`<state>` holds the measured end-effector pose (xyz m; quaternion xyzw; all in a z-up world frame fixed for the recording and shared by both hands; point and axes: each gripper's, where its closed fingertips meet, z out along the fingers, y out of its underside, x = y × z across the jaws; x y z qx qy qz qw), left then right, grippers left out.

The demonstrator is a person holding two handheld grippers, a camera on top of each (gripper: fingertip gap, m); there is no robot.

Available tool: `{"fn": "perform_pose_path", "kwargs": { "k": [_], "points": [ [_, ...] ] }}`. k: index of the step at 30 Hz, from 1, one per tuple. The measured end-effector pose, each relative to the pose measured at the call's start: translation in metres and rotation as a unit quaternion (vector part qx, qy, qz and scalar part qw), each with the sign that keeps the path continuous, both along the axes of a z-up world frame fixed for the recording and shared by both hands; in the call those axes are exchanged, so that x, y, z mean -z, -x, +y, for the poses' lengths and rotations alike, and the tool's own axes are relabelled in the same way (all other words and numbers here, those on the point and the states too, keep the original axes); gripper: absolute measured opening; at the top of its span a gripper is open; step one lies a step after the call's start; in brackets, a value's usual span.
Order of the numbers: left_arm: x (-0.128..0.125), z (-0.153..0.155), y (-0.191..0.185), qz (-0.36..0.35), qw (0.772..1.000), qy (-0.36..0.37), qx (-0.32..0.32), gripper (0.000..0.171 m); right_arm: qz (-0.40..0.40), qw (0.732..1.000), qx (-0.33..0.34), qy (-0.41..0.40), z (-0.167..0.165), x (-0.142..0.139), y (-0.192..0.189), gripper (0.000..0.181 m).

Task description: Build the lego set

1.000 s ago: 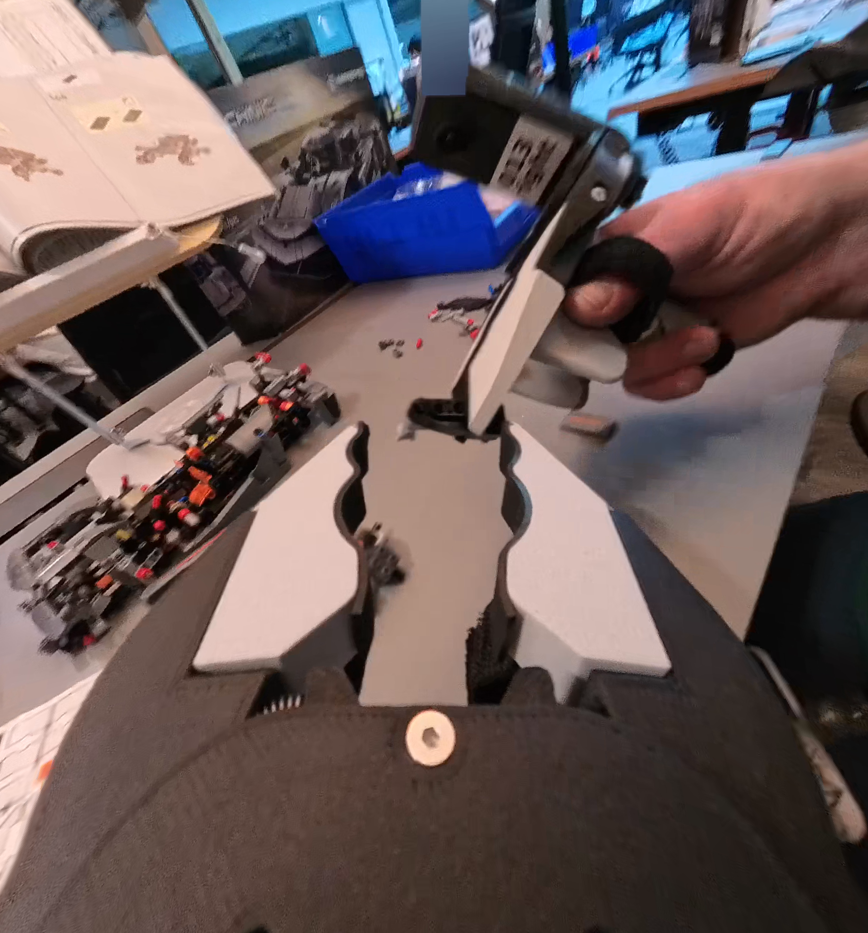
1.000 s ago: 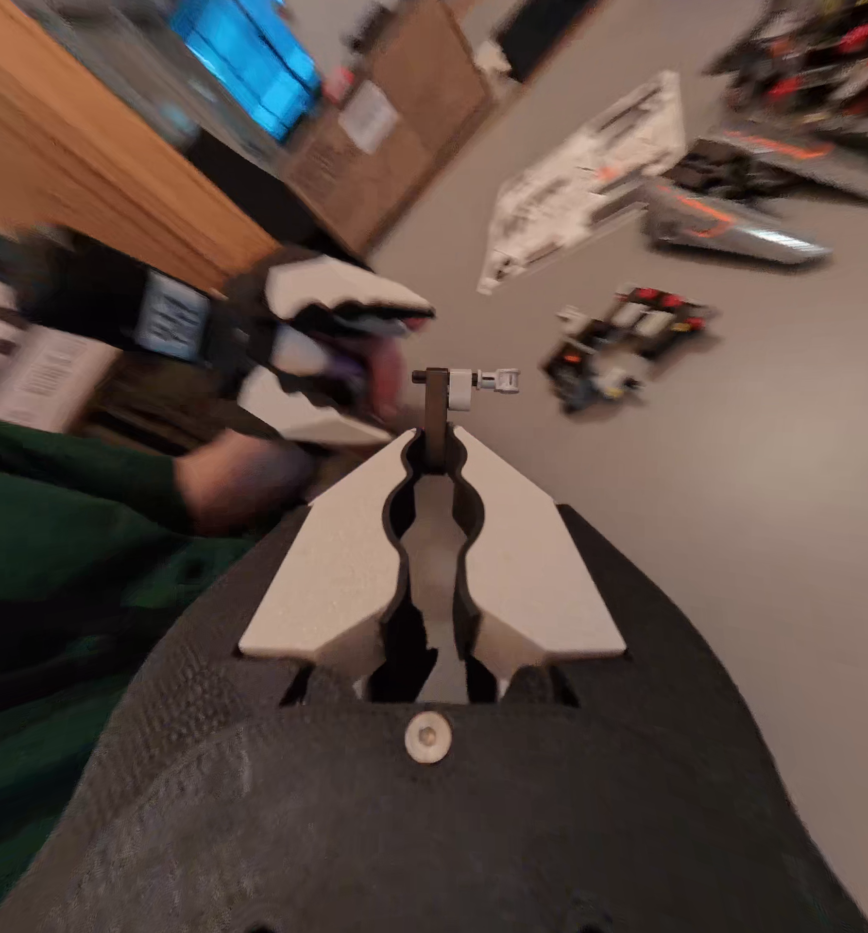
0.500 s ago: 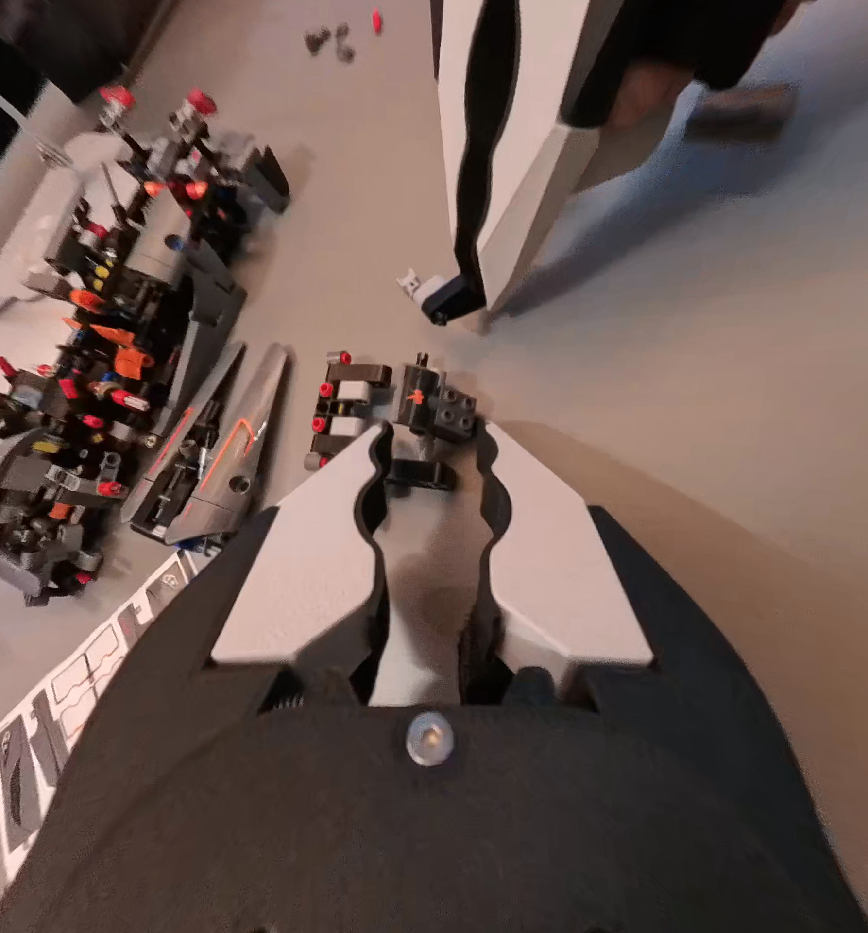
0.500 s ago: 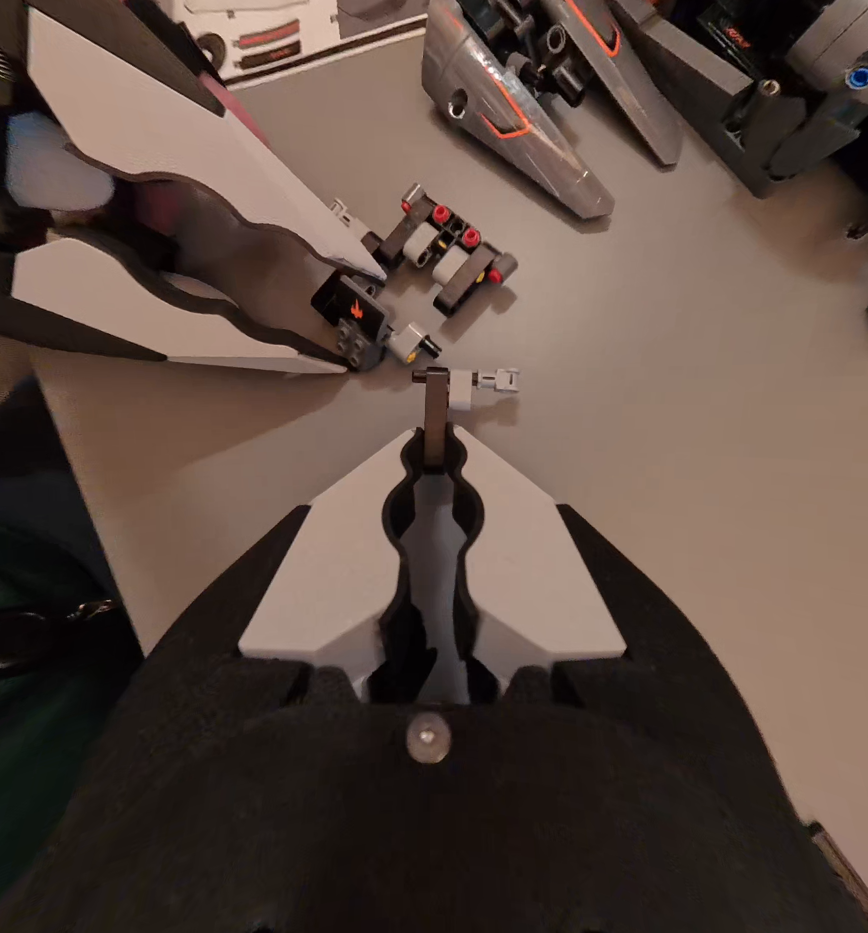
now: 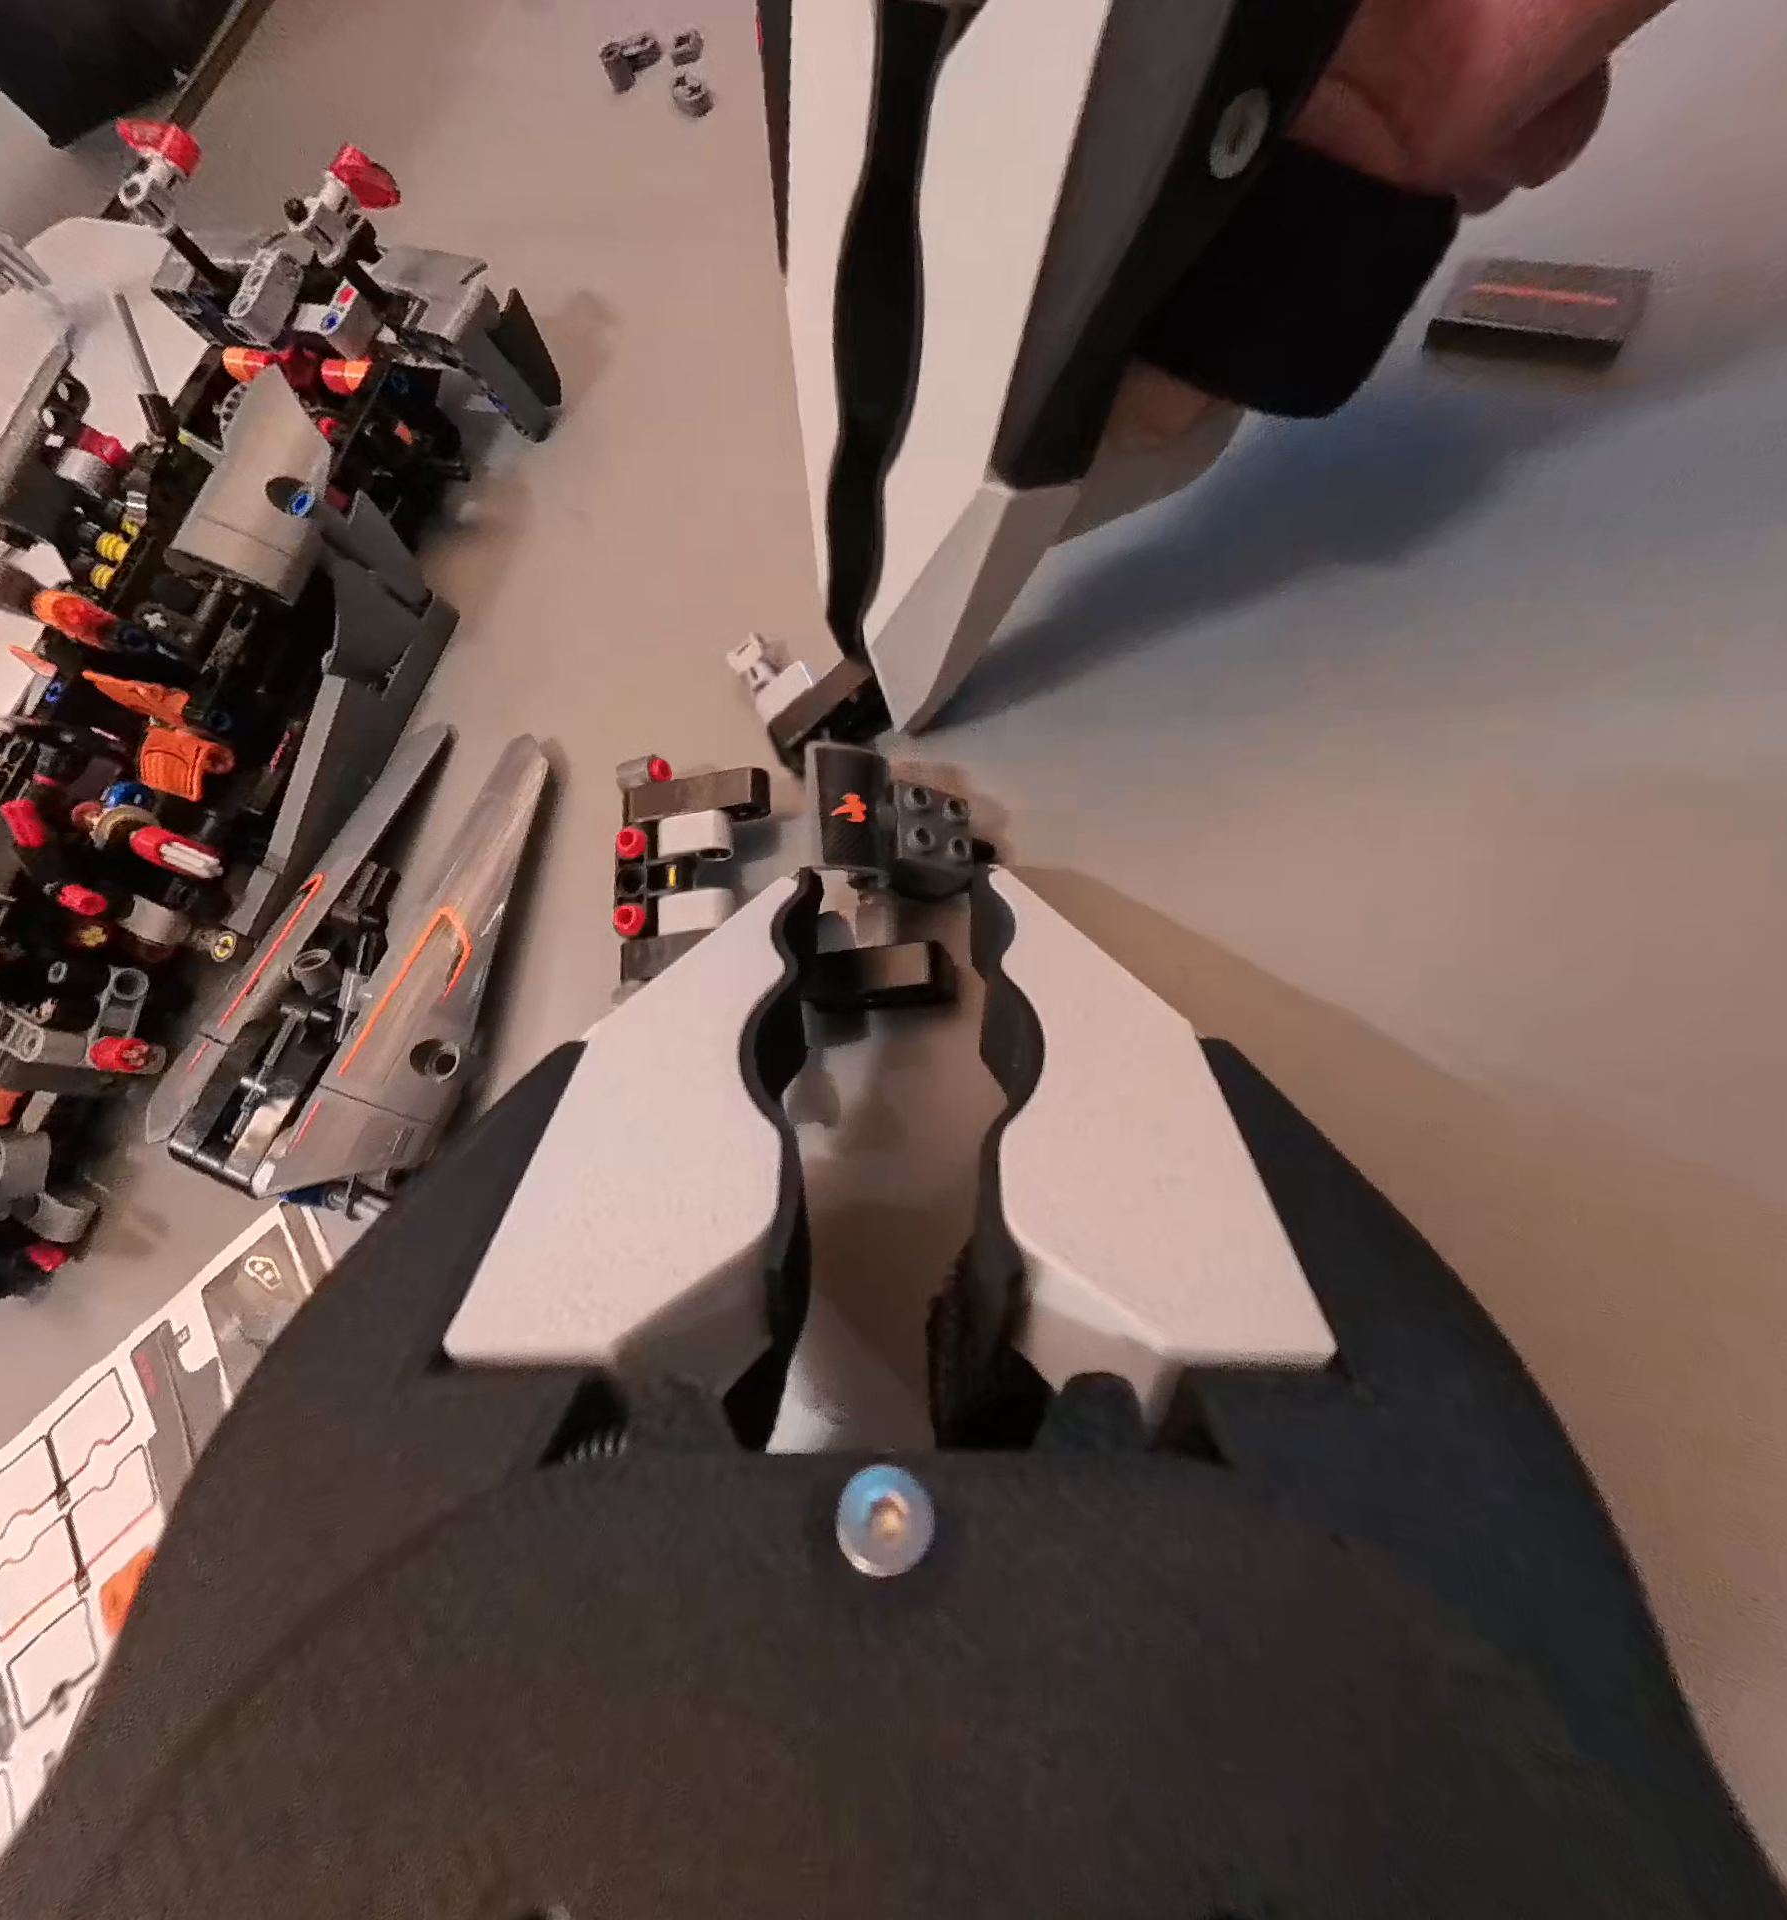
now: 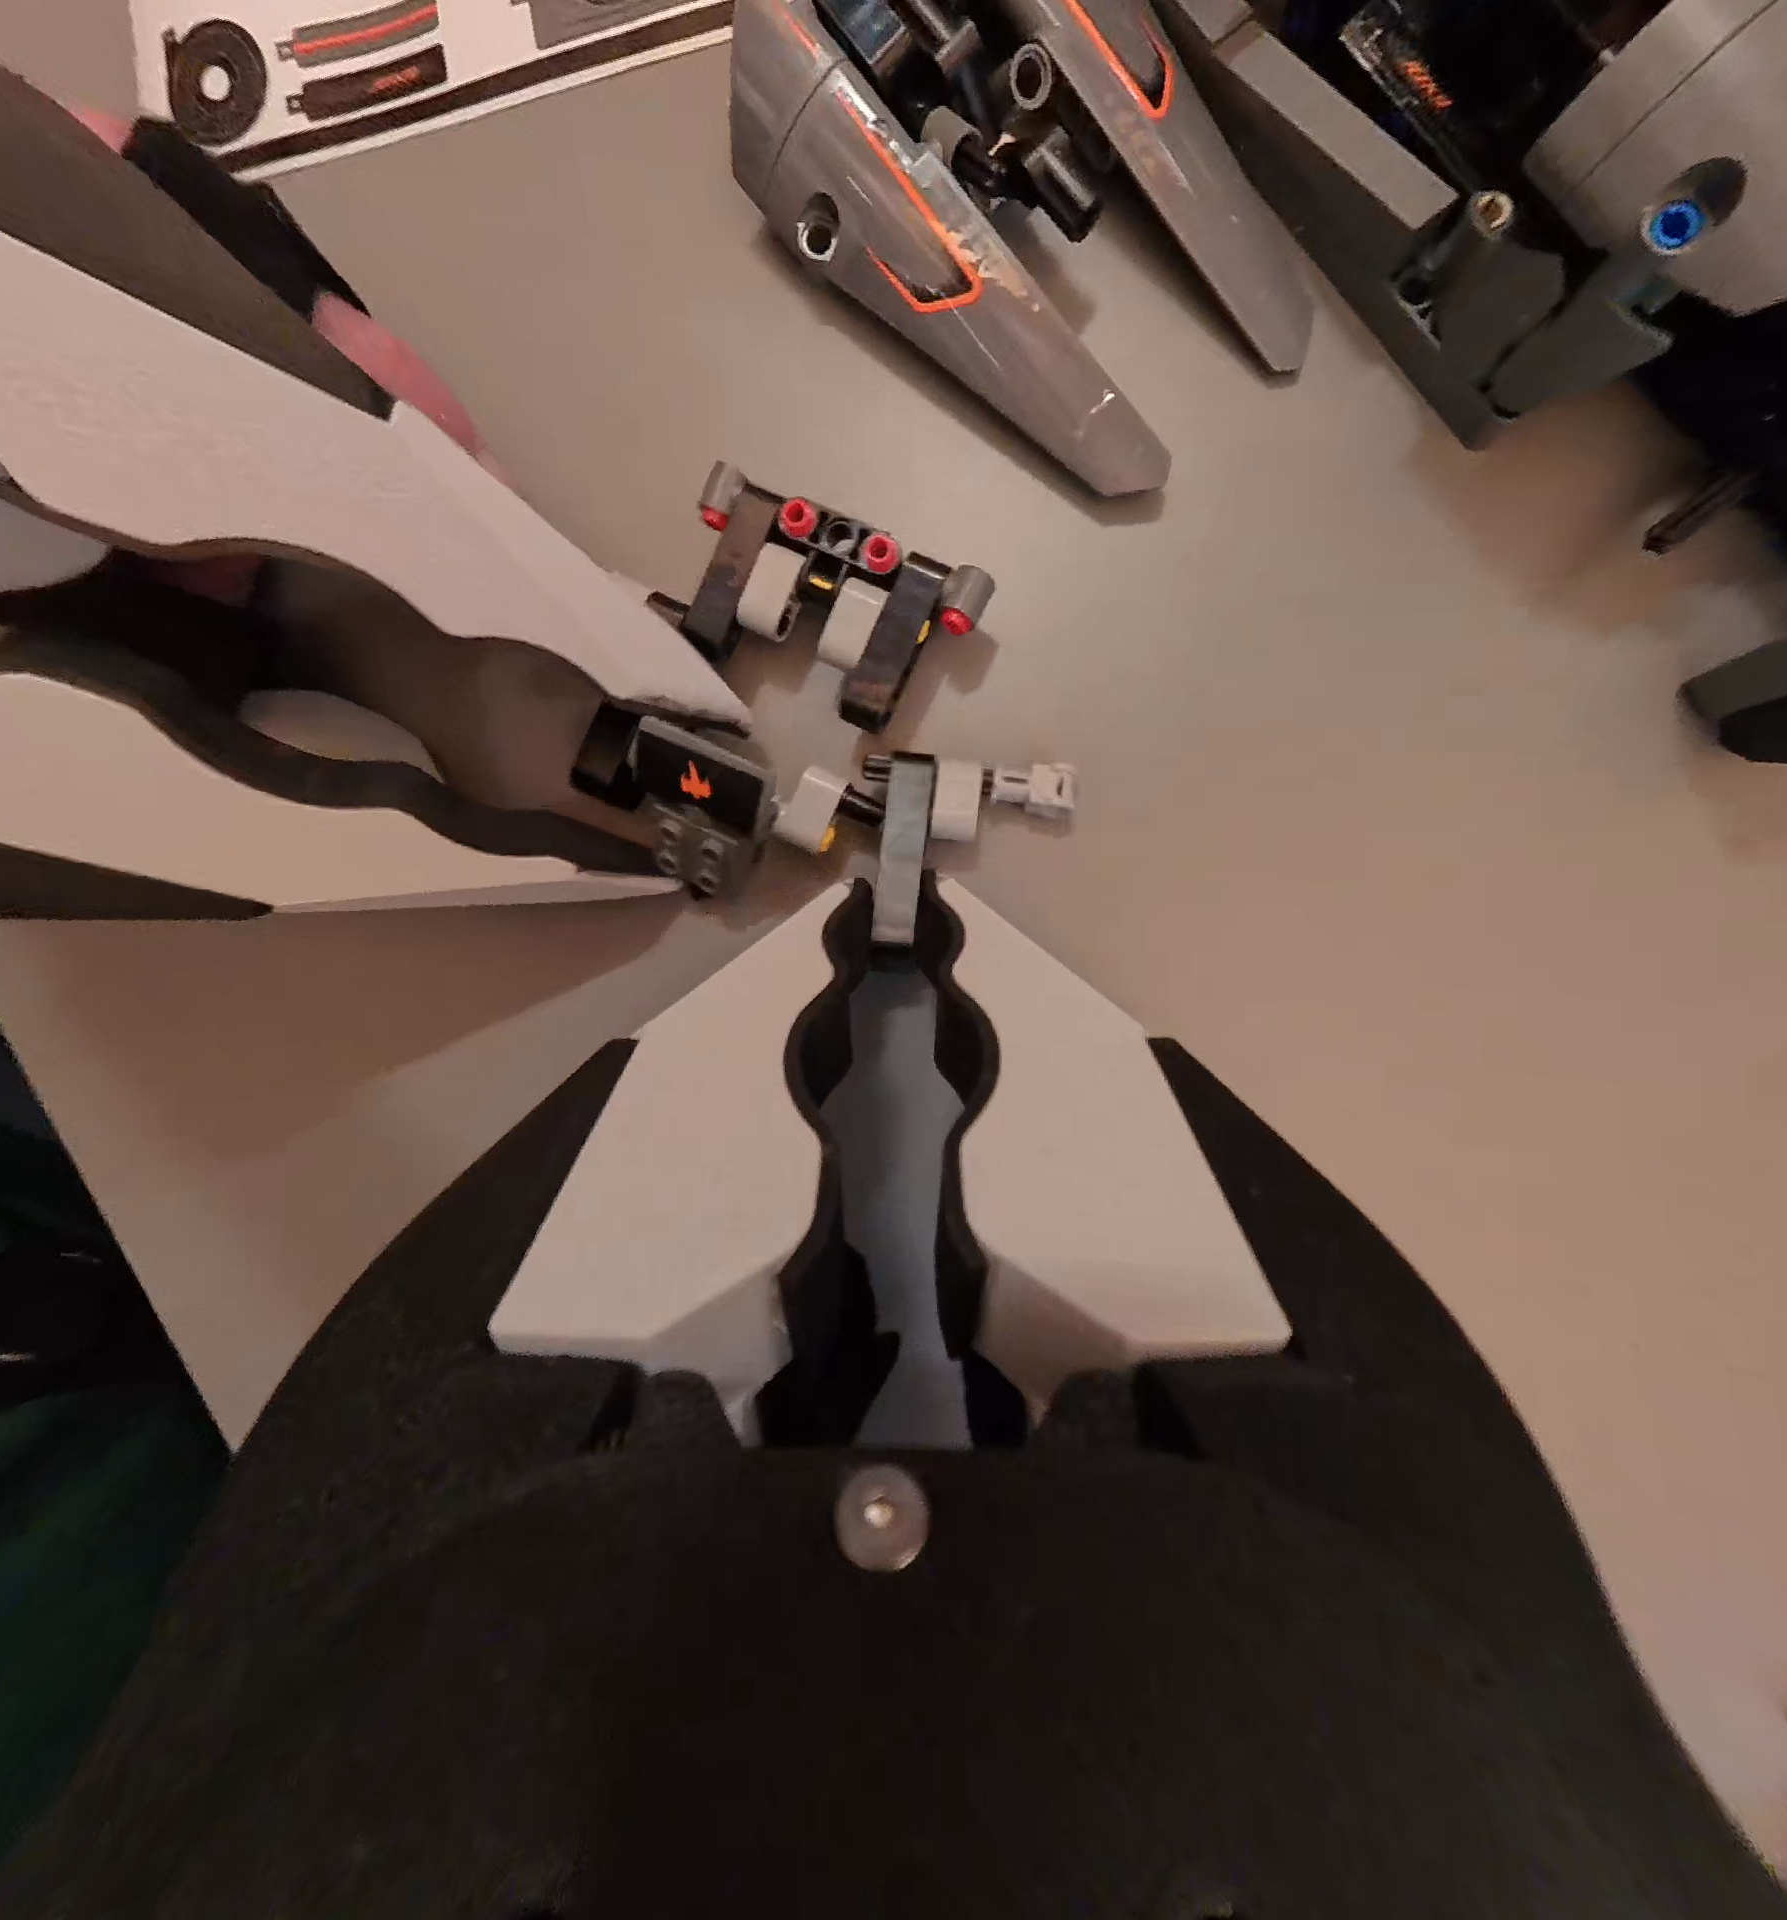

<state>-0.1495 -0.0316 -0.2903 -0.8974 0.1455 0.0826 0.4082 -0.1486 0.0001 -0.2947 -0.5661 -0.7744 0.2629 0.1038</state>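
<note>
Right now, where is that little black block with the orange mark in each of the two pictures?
Left wrist view: the black block with the orange mark lies just above centre, at the left gripper fingertips.
Right wrist view: the same block sits left of centre, between the other gripper's tips.
Shared landmark: the small frame with red pins, beside the block in both.

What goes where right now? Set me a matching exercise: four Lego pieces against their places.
Pieces
1. orange-marked block
2. grey beam with pale pin
3. red-pinned frame
4. long pointed panel

Places
A. farthest off on the table, orange-striped
B. pinched in the right gripper
C. loose on the table, just beyond both grippers' tips
D. between the fingers of the left gripper

Pairs: 1-D, 2-B, 3-C, 4-A
</note>
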Motion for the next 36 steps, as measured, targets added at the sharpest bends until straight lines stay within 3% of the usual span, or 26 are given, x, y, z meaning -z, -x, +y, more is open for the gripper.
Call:
{"fn": "perform_pose_path", "kwargs": {
  "k": [10,24,36],
  "points": [
    [-0.0008,0.0032,-0.0030,-0.020,1.000,0.002,-0.003,0.024,0.025,0.998,0.019,0.055,0.0008,-0.0012,0.0046,0.006],
    [-0.0052,0.0032,-0.0038,-0.030,0.999,-0.011,0.002,0.020,0.040,0.998,0.018,0.039,-0.0032,-0.0023,0.0068,0.014],
    [-0.0042,0.0031,-0.0031,-0.037,0.999,-0.007,0.003,0.019,0.046,0.998,0.008,0.041,-0.0015,-0.0013,0.0105,0.006]
  ]
}}
